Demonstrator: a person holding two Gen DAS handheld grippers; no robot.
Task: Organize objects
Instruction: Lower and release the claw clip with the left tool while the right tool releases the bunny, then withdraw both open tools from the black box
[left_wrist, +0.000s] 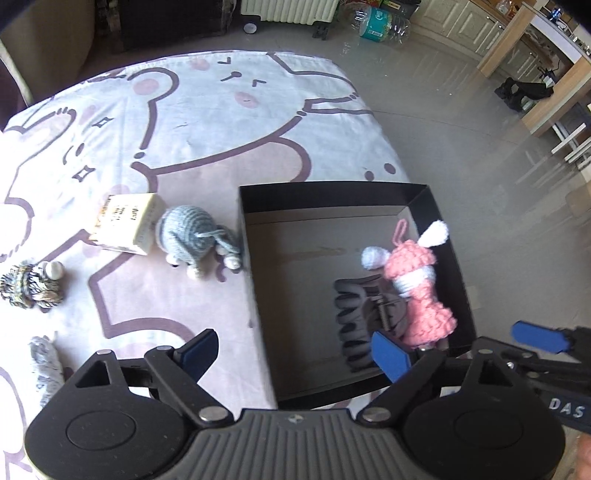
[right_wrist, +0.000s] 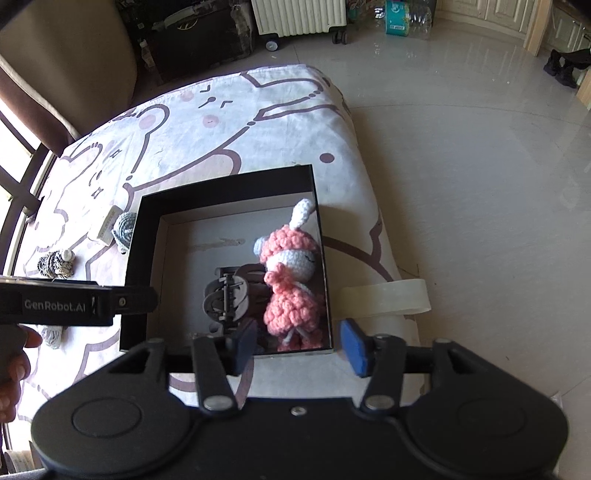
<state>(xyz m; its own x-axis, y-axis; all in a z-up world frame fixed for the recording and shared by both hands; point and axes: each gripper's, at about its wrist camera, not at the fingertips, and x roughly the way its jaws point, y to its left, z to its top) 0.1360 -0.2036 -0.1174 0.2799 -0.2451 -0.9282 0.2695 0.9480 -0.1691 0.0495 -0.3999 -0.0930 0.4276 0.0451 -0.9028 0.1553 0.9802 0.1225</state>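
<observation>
White radiator (right_wrist: 300, 16) and water bottles (right_wrist: 404, 16) on floor.

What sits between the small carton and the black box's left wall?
The grey crochet toy, lying between carton and black box; left wrist view.

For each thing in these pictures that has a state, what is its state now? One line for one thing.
black box: open, no lid on it.
pink crochet doll: inside the box, by its right wall.
dark hair claw: inside the box, beside the doll.
grey crochet elephant: outside the box, on the cloth.
small carton: on the cloth, against the elephant.
left gripper: open, empty.
right gripper: open, empty.
</observation>
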